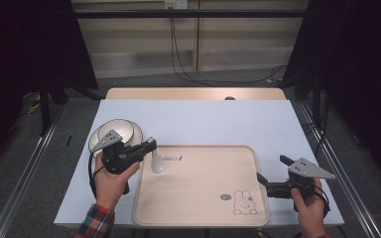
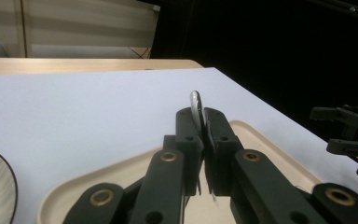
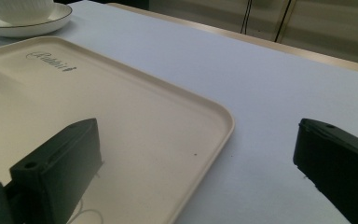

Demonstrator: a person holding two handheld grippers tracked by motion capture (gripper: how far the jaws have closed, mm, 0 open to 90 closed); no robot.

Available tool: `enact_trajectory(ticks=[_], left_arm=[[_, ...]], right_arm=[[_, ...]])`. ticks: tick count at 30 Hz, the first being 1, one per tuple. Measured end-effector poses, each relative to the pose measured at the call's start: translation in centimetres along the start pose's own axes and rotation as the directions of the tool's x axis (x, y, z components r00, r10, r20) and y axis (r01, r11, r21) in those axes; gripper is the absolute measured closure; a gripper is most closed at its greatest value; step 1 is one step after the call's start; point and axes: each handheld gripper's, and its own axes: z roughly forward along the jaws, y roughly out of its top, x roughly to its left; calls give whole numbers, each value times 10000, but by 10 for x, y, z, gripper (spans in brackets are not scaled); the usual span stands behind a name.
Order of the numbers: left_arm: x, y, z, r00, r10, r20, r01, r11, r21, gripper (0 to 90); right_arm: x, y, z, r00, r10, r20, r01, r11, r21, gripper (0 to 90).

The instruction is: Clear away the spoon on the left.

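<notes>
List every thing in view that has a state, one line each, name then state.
Left gripper: shut on the spoon, held over the tray's left edge.
Spoon: clamped by its handle, bowl hanging down over the tray.
Right gripper: open, holding nothing, at the tray's right edge.
Tray: flat on the table, nothing lying in it.
Cup: standing on its saucer.
Saucer: on the table, left of the tray.

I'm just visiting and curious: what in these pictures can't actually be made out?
- Spoon: in the left gripper view the left gripper covers all but its tip.
- Plate: partly hidden in the high view by that gripper and hand; what sits on it can't be told.
- Tray: small round mark near the rabbit drawing too small to read.
</notes>
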Motion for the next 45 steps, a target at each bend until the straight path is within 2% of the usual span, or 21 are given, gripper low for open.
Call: enact_trajectory(ticks=[5,8,10,14,16,19,28,45], left_arm=[[-4,-7,2,9997,-48,252,46,9999,98,855],[-6,-10,2,9998,-41,202,36,9996,280,856],[-7,-12,3,9993,-10,387,-3,9994,334,856],[-10,-17,3,9993,16,360,-34,9988,496,856],[-10,-20,4,9978,-13,670,-28,9982,606,855],[-12,-23,4,9960,-212,873,157,9979,635,855],[-16,-30,4,9941,-324,1038,234,9960,863,855],[-26,-38,1,9897,-152,1424,-15,9932,1160,854]], right_arm=[[1,0,0,9999,-31,116,30,10000,39,5],[1,0,0,9999,-54,87,54,10000,16,5],[0,0,0,10000,-61,51,62,10000,-20,5],[1,0,0,10000,-54,69,54,10000,66,5],[1,0,0,10000,-63,55,63,10000,67,5],[1,0,0,9999,-111,-2,111,9999,34,5],[2,0,0,9999,-152,-41,153,9998,85,5],[2,0,0,9997,-227,-35,228,9997,61,5]])
